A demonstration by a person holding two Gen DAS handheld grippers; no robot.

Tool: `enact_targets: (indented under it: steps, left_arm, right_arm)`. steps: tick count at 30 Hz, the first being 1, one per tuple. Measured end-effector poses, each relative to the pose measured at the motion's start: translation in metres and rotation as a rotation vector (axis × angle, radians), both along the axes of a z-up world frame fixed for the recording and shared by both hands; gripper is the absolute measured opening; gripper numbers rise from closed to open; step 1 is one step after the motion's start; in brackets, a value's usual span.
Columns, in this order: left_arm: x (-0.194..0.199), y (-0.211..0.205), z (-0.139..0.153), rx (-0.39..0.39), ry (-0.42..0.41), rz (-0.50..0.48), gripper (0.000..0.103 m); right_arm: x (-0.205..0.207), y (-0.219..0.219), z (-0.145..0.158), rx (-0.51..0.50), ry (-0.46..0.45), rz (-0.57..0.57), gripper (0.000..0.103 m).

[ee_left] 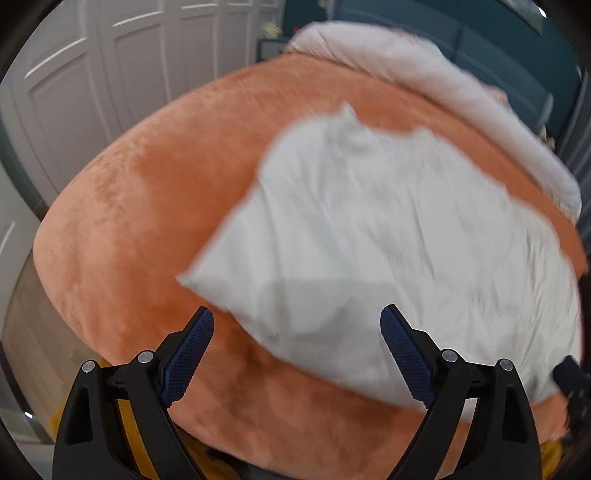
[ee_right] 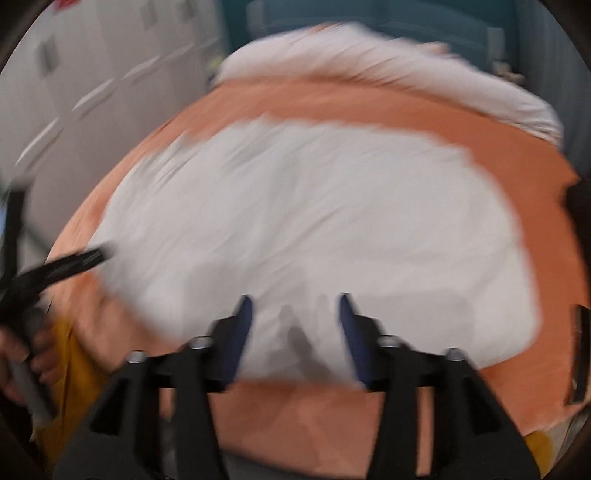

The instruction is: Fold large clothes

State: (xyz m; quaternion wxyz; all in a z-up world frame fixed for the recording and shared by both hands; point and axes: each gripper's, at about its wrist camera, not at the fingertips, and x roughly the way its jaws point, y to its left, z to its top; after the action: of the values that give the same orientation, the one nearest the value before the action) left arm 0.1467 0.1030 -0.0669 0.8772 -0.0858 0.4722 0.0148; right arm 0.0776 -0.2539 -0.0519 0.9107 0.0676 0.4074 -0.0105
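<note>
The white garment [ee_left: 388, 229] lies spread flat on the orange bed cover [ee_left: 147, 206], occupying the middle and right of the bed surface. In the left wrist view, one corner of the garment points to the left near edge, and a small raised peak of fabric stands at its far edge. The cloth shows shallow wrinkles across its surface. In the right wrist view, the same garment [ee_right: 306, 229] fills the centre of the bed, with the orange cover [ee_right: 532, 177] showing as a band around it on all sides; this view is heavily blurred.

The left gripper [ee_left: 297, 321] hangs above the near left part of the garment. Its jaws are spread wide with nothing between them. The blue pads [ee_left: 188, 354] do not touch the cloth.

The right gripper [ee_right: 295, 306] hangs above the near edge of the garment. Its jaws are parted, and no fabric is clamped between them. A shadow of the fingers falls on the cloth between them.

At the left edge of the right wrist view, a hand [ee_right: 33, 354] grips the handle of the other gripper.

A pale pink blanket [ee_left: 424, 81] lies bunched along the far edge of the bed. White panelled doors [ee_left: 92, 74] stand to the left. A dark teal wall [ee_left: 480, 33] is at the far side.
</note>
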Motion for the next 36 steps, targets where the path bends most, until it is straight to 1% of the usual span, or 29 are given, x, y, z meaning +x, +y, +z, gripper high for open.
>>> enact_targets:
  steps: [1, 2, 4, 6, 8, 9, 10, 11, 13, 15, 16, 18, 19, 20, 21, 22, 23, 24, 26, 27, 28, 29, 30, 31, 32, 33, 34, 35, 36]
  left_arm:
    - [0.007, 0.011, 0.007, -0.028, -0.019, 0.022, 0.091]
    - [0.014, 0.019, 0.012, -0.048, -0.029, 0.037, 0.091]
    - [0.035, 0.032, 0.021, -0.091, -0.043, 0.064, 0.091]
    - [0.067, 0.040, 0.033, -0.139, -0.062, 0.069, 0.091]
    - [0.098, 0.038, 0.041, -0.143, -0.075, 0.062, 0.091]
    - [0.113, 0.035, 0.044, -0.144, -0.085, 0.051, 0.091]
    - [0.128, 0.031, 0.045, -0.149, -0.092, 0.036, 0.091]
    - [0.146, 0.026, 0.044, -0.138, -0.081, 0.033, 0.091]
    - [0.179, 0.018, 0.035, -0.168, -0.051, 0.009, 0.091]
    - [0.200, 0.014, 0.020, -0.187, -0.006, 0.028, 0.091]
    - [0.212, 0.013, 0.011, -0.196, 0.030, 0.039, 0.090]
    - [0.224, 0.011, -0.003, -0.226, 0.069, 0.037, 0.072]
    - [0.229, 0.009, -0.009, -0.239, 0.086, 0.025, 0.065]
    - [0.233, 0.003, -0.016, -0.233, 0.108, 0.010, 0.055]
    - [0.234, -0.001, -0.019, -0.214, 0.111, -0.001, 0.044]
    - [0.233, -0.007, -0.019, -0.193, 0.087, -0.028, 0.035]
    - [0.231, -0.008, -0.016, -0.183, 0.067, -0.044, 0.019]
    - [0.223, -0.008, -0.007, -0.182, 0.025, -0.057, 0.010]
    - [0.199, 0.003, 0.023, -0.240, -0.095, -0.065, 0.007]
    - [0.177, 0.011, 0.046, -0.296, -0.173, -0.075, 0.006]
    - [0.155, 0.018, 0.070, -0.327, -0.241, -0.077, 0.006]
    - [0.140, 0.021, 0.085, -0.335, -0.294, -0.080, 0.006]
    - [0.128, 0.023, 0.098, -0.319, -0.342, -0.078, 0.006]
    - [0.125, 0.022, 0.103, -0.262, -0.366, -0.057, 0.006]
    - [0.133, 0.019, 0.099, -0.246, -0.344, -0.059, 0.007]
    - [0.149, 0.015, 0.085, -0.248, -0.287, -0.063, 0.009]
    - [0.171, 0.005, 0.059, -0.220, -0.194, -0.057, 0.009]
    - [0.185, -0.005, 0.040, -0.168, -0.140, -0.053, 0.009]
    - [0.201, -0.021, 0.010, -0.074, -0.073, -0.062, 0.009]
  right_arm:
    - [0.003, -0.017, 0.003, 0.011, -0.008, -0.047, 0.051]
    - [0.008, -0.050, 0.006, 0.055, -0.012, -0.132, 0.051]
    - [0.017, -0.095, 0.010, 0.120, -0.033, -0.236, 0.052]
    - [0.032, -0.121, 0.016, 0.130, -0.051, -0.282, 0.058]
    - [0.043, -0.152, 0.023, 0.119, -0.074, -0.310, 0.064]
    - [0.055, -0.162, 0.024, 0.128, -0.082, -0.312, 0.070]
    - [0.060, -0.168, 0.025, 0.137, -0.083, -0.316, 0.072]
    - [0.076, -0.176, 0.022, 0.158, -0.075, -0.320, 0.074]
    - [0.107, -0.184, 0.013, 0.210, -0.050, -0.327, 0.077]
    - [0.132, -0.191, -0.001, 0.242, -0.026, -0.373, 0.080]
    - [0.136, -0.185, -0.007, 0.240, -0.017, -0.392, 0.083]
    - [0.154, -0.193, -0.027, 0.227, 0.036, -0.426, 0.084]
    - [0.161, -0.193, -0.034, 0.222, 0.067, -0.428, 0.084]
    - [0.169, -0.191, -0.045, 0.227, 0.106, -0.406, 0.078]
    - [0.175, -0.187, -0.052, 0.217, 0.136, -0.373, 0.062]
    - [0.176, -0.181, -0.051, 0.182, 0.132, -0.348, 0.038]
    - [0.172, -0.178, -0.045, 0.176, 0.104, -0.320, 0.021]
    - [0.161, -0.174, -0.032, 0.200, 0.038, -0.287, 0.013]
    - [0.110, -0.170, 0.023, 0.299, -0.228, -0.217, 0.012]
    - [0.085, -0.168, 0.046, 0.339, -0.335, -0.179, 0.011]
    - [0.056, -0.164, 0.070, 0.355, -0.449, -0.133, 0.011]
    - [0.039, -0.160, 0.084, 0.340, -0.509, -0.115, 0.011]
    - [0.026, -0.157, 0.094, 0.305, -0.557, -0.108, 0.011]
    - [0.024, -0.160, 0.095, 0.266, -0.563, -0.126, 0.011]
    - [0.035, -0.167, 0.085, 0.259, -0.522, -0.148, 0.011]
    - [0.056, -0.177, 0.064, 0.272, -0.442, -0.181, 0.012]
    - [0.074, -0.184, 0.043, 0.281, -0.361, -0.212, 0.012]
    - [0.101, -0.189, 0.008, 0.268, -0.223, -0.251, 0.012]
    - [0.124, -0.187, -0.027, 0.221, -0.094, -0.275, 0.012]
